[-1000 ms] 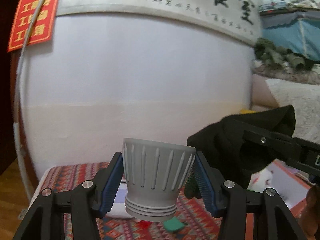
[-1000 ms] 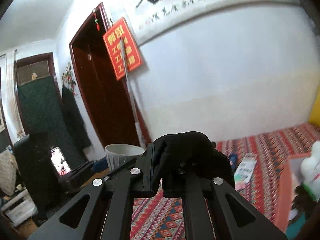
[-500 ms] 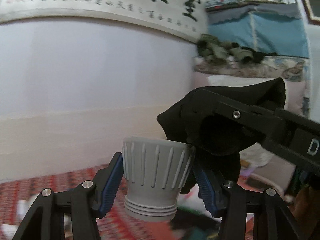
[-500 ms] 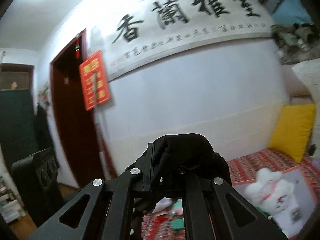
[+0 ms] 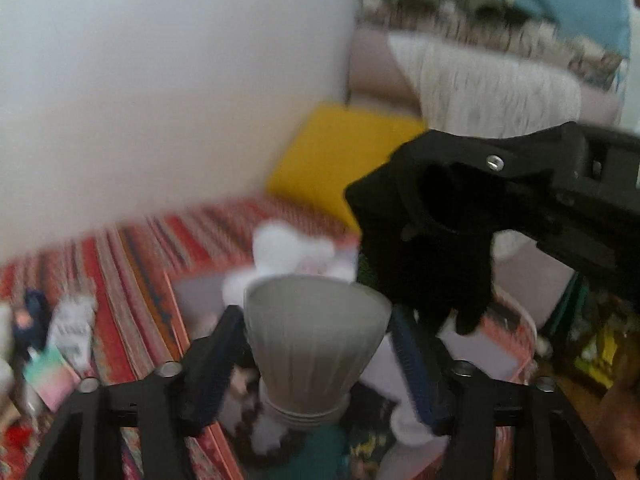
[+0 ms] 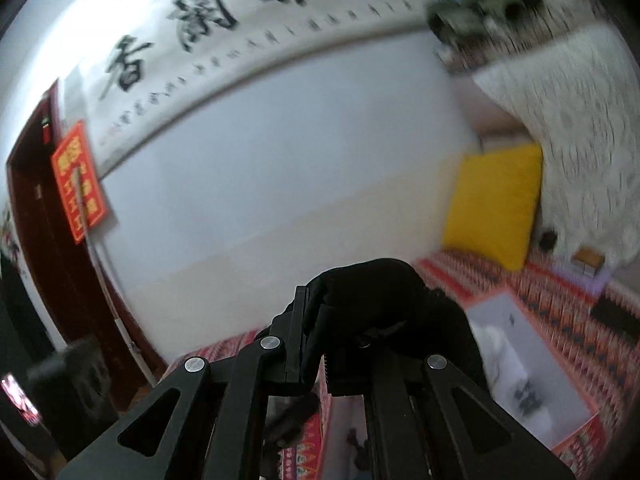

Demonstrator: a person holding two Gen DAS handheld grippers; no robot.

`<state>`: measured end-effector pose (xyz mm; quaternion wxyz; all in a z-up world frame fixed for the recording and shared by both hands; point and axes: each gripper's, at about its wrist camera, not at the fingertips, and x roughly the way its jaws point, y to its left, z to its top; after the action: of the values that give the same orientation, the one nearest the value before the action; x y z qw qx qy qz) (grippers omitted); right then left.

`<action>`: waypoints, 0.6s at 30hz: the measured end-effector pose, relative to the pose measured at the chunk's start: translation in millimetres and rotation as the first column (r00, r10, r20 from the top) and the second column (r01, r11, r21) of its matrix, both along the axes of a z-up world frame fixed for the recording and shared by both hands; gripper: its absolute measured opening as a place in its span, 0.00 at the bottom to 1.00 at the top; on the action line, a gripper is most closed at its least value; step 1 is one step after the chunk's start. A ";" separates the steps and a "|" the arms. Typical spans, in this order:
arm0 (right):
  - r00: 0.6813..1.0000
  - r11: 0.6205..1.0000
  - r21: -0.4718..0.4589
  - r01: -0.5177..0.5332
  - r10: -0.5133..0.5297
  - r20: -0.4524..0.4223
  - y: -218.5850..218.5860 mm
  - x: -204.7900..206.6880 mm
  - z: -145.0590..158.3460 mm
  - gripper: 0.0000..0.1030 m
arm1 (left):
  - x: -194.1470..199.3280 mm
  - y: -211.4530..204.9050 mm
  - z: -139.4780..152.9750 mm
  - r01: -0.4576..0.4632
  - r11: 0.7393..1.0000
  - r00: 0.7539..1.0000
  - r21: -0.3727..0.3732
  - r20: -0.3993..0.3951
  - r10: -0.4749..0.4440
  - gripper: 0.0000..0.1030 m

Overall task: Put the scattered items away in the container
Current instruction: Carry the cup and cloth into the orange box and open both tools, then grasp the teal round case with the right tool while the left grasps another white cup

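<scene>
Both cameras had swung right and tipped down since a second before — the box now lay beneath. Left gripper clamped the grey cup; right gripper pinched the black cloth. Best to lower over the box, then release.

Cup between left claw fingers, box beneath.
</scene>
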<state>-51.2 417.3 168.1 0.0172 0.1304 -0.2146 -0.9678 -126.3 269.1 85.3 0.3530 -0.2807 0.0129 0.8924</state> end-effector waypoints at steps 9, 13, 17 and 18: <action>0.970 0.995 -0.103 0.001 0.024 0.242 28.7 -41.3 -53.4 0.92 | -11.2 -23.1 -16.0 -0.083 0.997 0.994 -0.010 0.071 0.083 0.95; 0.977 0.995 -0.103 0.010 0.012 0.211 26.9 -38.5 -48.4 0.92 | -10.5 -48.9 -7.9 -0.108 0.994 0.991 0.005 0.077 0.108 0.95; 0.980 0.993 -0.116 -0.013 0.035 0.196 5.2 -47.4 -38.7 0.92 | -12.1 -82.9 -6.2 -0.142 0.990 0.987 0.005 0.073 0.141 0.95; 0.980 0.993 -0.115 -0.023 0.045 0.194 -4.6 -53.9 -31.7 0.92 | -10.4 -98.1 -6.9 -0.152 0.988 0.986 -0.001 0.067 0.152 0.95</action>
<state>-105.1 412.8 136.4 0.0199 0.2275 -0.2671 -0.9362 -136.7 171.0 78.4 0.2846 -0.3101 -0.0221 0.9068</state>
